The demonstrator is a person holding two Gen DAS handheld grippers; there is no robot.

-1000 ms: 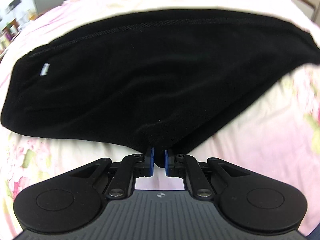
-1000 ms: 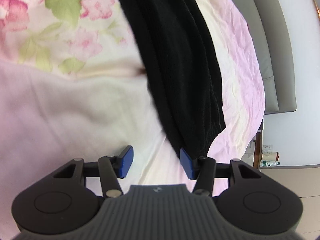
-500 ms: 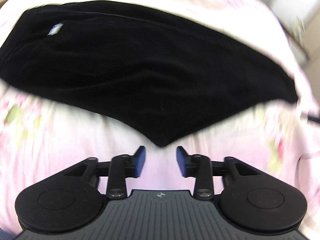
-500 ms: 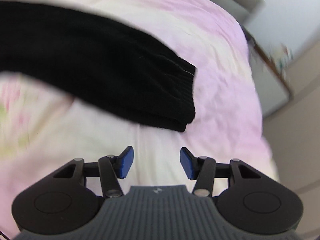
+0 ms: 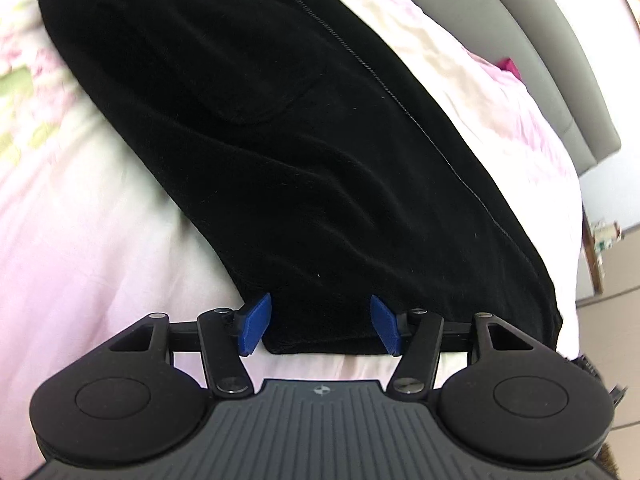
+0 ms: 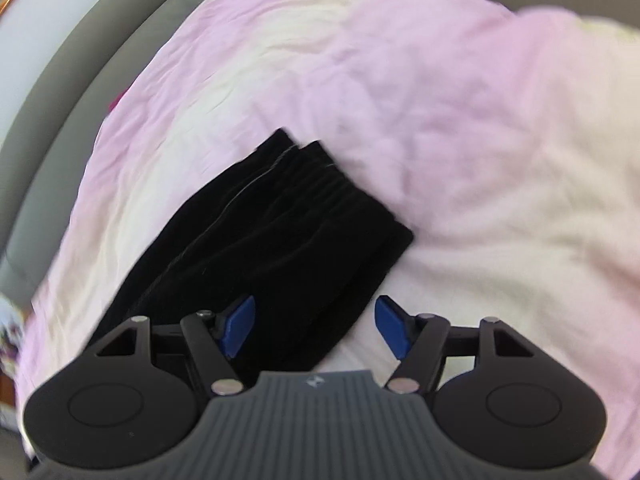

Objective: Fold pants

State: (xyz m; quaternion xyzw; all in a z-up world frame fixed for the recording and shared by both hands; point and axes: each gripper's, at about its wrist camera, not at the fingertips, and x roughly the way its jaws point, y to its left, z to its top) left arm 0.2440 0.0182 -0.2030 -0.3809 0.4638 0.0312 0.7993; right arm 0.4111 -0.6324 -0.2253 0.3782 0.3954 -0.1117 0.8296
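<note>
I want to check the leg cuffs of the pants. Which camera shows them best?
The right wrist view: the ribbed cuffs lie stacked on the bedsheet. The left wrist view shows only the wide upper part of the pants, no cuffs.

The pants [image 5: 304, 152] are black, of a soft, slightly fuzzy knit, and lie flat on the bed [image 5: 80, 240], folded lengthwise so one leg rests on the other. In the left wrist view a stitched side seam runs along the outer edge, a small white label sits near the far end, and shallow wrinkles cross the cloth. In the right wrist view the ribbed cuffs [image 6: 320, 176] lie stacked, slightly offset, ends pointing away.
</note>
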